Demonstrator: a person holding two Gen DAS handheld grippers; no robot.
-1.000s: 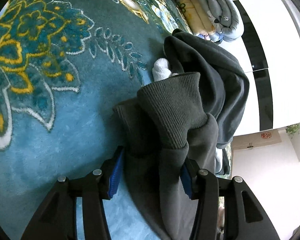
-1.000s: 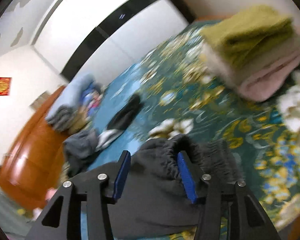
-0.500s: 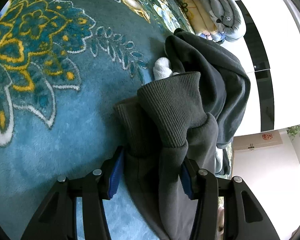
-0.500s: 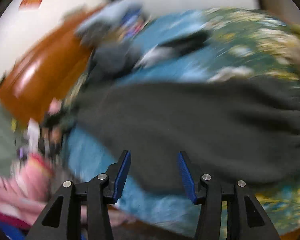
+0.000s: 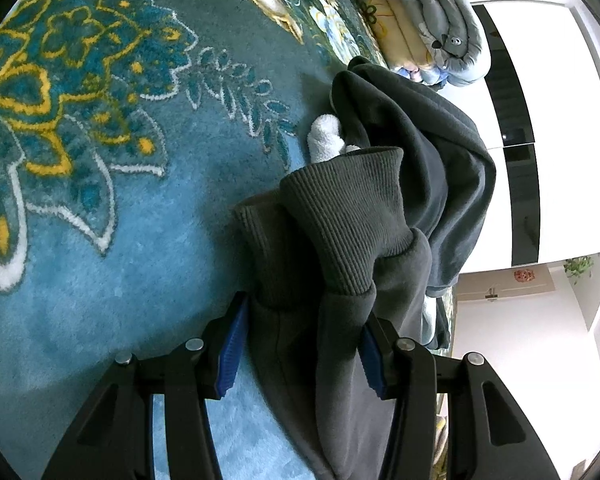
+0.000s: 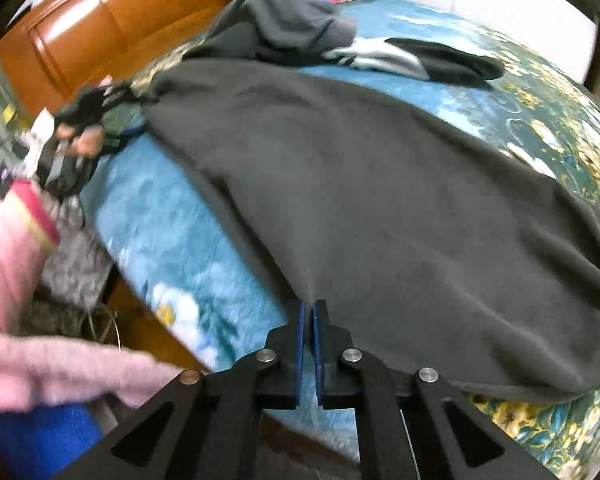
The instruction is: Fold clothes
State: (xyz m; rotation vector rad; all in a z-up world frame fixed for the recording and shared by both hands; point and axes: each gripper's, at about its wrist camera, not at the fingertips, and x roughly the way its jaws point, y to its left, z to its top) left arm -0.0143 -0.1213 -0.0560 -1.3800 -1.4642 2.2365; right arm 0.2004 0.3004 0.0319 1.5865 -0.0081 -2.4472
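Observation:
Dark grey sweatpants (image 6: pixel 380 208) lie stretched across the blue floral bed cover (image 6: pixel 164 216). My right gripper (image 6: pixel 308 312) is shut on the near edge of the pants. In the left wrist view my left gripper (image 5: pixel 300 332) has its blue pads on both sides of the bunched ribbed cuffs (image 5: pixel 340 216) of the pants and holds them just above the bed cover (image 5: pixel 100 160). The left gripper also shows far left in the right wrist view, held in a hand (image 6: pixel 80 140).
Other dark clothes (image 5: pixel 420 128) and a white sock (image 5: pixel 326 138) lie beyond the cuffs. Folded quilts (image 5: pixel 432 20) sit at the head of the bed by an orange headboard (image 6: pixel 100 28). A pink sleeve (image 6: pixel 40 368) crosses the lower left.
My right gripper let go of the waistband, swung left along the pants and has shut on their near edge. The left gripper has barely moved.

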